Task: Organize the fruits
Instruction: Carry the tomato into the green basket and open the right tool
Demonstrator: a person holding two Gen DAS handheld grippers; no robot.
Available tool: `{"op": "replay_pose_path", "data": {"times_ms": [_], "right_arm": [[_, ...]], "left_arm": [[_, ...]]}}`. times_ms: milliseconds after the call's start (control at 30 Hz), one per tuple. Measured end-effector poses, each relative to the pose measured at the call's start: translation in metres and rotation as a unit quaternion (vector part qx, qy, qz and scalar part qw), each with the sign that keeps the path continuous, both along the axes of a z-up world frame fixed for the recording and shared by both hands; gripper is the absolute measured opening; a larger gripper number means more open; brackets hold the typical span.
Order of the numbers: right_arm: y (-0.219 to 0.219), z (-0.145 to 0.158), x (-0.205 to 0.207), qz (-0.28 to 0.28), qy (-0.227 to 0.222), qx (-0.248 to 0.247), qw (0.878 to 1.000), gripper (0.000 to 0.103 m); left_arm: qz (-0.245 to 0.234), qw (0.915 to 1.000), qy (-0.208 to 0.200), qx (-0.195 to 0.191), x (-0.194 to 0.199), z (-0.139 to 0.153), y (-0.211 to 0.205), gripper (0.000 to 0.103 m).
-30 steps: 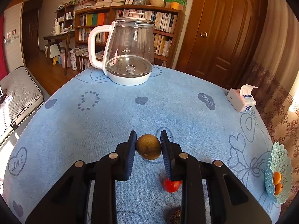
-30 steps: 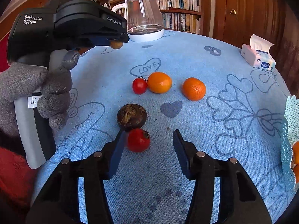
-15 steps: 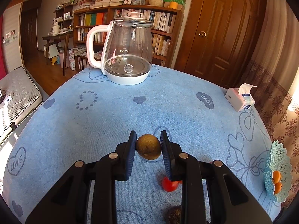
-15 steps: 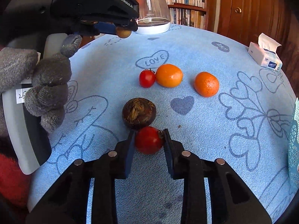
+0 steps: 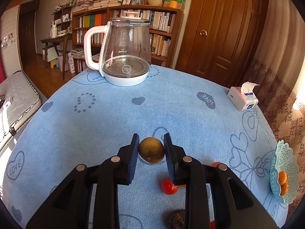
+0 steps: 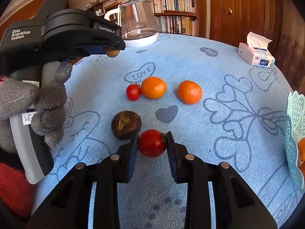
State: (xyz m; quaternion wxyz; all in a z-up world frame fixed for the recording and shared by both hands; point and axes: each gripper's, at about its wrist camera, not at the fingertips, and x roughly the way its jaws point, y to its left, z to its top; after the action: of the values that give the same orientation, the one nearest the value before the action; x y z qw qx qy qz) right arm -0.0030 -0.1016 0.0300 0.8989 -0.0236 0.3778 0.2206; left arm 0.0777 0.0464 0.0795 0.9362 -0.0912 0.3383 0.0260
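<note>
My left gripper (image 5: pixel 151 147) has its jaws clamped on a brown-green round fruit (image 5: pixel 151 149), held above the blue surface (image 5: pixel 114 114). My right gripper (image 6: pixel 152 143) has its jaws closed on a red tomato (image 6: pixel 152 143), just beside a dark brown fruit (image 6: pixel 125 124). Two oranges (image 6: pixel 189 92) and a smaller tomato (image 6: pixel 133 92) lie farther off; the mesh basket (image 6: pixel 294 133) stands at the right edge.

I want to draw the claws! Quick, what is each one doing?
Left gripper: closed, holding a small brown fruit above the cloth.
Right gripper: closed, holding a red tomato.
</note>
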Motion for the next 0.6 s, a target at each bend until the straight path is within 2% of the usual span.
{"op": "replay_pose_path", "data": {"times_ms": [300, 600], "right_arm": [[-0.033, 0.014, 0.002, -0.059, -0.025, 0.026, 0.998, 0.030], [-0.083, 0.027, 0.008, -0.147, -0.052, 0.056, 0.986, 0.030]], "left_arm": [[-0.007, 1.0000, -0.001, 0.005, -0.001, -0.002, -0.005, 0.027], [-0.014, 0.9999, 0.000, 0.010, -0.001, -0.003, -0.009, 0.027]]}}
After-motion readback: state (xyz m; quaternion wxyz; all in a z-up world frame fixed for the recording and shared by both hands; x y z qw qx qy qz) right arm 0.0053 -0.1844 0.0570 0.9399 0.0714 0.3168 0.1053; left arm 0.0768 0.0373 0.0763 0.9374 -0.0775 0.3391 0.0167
